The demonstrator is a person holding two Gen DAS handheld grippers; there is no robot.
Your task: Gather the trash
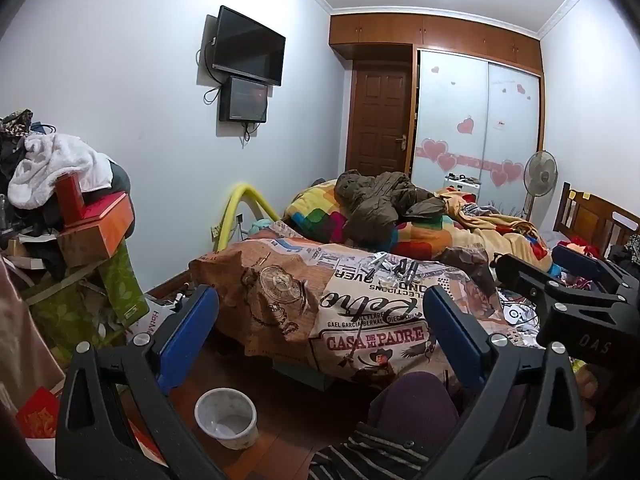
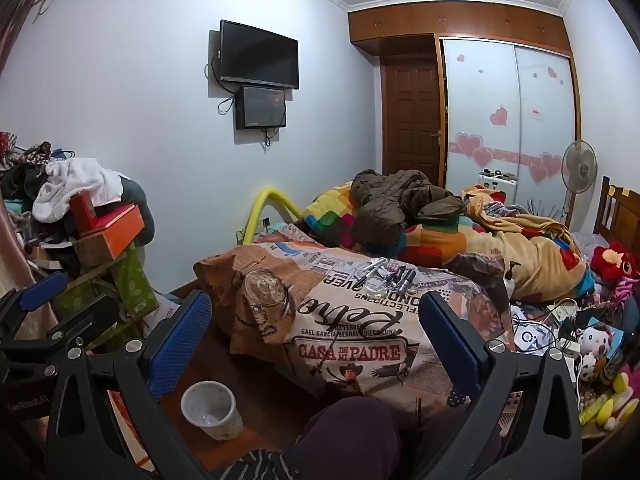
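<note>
Landmark is the bed (image 2: pixel 360 320), straight ahead of you. On its near cover lie small tubes and wrappers (image 2: pixel 390 276). Behind those sits a heaped jacket (image 2: pixel 400 204). On the floor (image 2: pixel 276 396), left of the bed's near corner, stands a cup (image 2: pixel 210 408). Further left is a stack of boxes (image 2: pixel 108 232). To the bed's right lie cables and plush toys (image 2: pixel 592 344).

White round plastic cup (image 1: pixel 226 413) on the floor: smooth, faintly glossy, thin-walled. Dark brown wooden floor (image 1: pixel 280 420): polished, with a slight sheen. Printed orange-and-cream cloth bed cover (image 1: pixel 360 320): matt, creased. Olive-green padded cloth jacket (image 1: pixel 380 200): matt, rumpled. White terry cloth towel (image 1: pixel 56 168): rough, fluffy. Left gripper (image 1: pixel 320 344) and right gripper (image 2: pixel 316 344): matt black plastic frames, bright metal screws, blue textured pads on the jaws. Brown panelled wooden door (image 1: pixel 380 120): semi-gloss.
</note>
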